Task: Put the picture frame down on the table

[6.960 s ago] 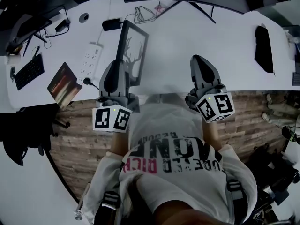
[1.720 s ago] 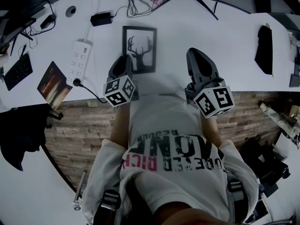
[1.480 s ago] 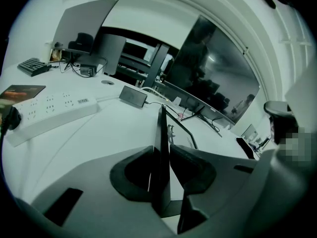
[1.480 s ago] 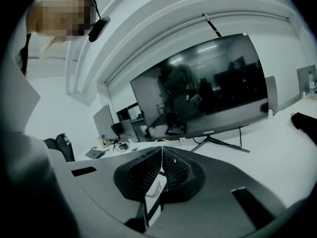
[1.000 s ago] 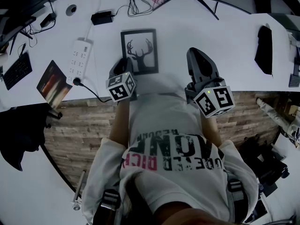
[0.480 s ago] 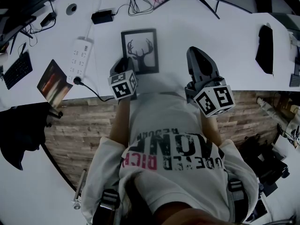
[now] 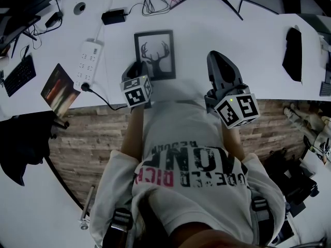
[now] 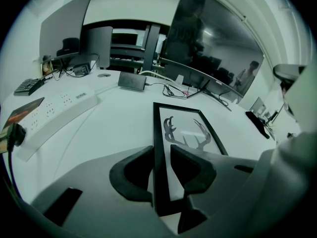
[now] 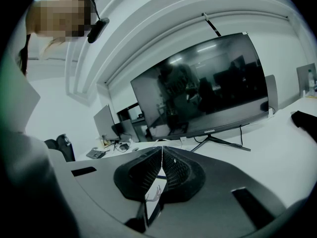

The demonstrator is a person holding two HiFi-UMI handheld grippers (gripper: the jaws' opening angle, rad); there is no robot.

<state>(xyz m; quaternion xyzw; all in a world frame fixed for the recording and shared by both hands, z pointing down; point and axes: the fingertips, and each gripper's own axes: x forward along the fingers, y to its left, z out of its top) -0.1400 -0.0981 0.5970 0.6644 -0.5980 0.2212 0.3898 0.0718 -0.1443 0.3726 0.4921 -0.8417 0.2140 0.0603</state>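
Black rectangular deer-print picture frame lies flat on the white table, so basically done. Left gripper jaws sit slightly apart, loosely straddling its edge. Right gripper is pinched closed, empty. Only backing off left, I reckon.

The left gripper sits at the near left corner of the picture frame. Its jaws stand apart, one on each side of the frame's left rail, and the right jaw is clear of that rail. The right gripper is to the right of the frame and apart from it, jaws pressed together on nothing. Both forearms reach forward toward the frame.
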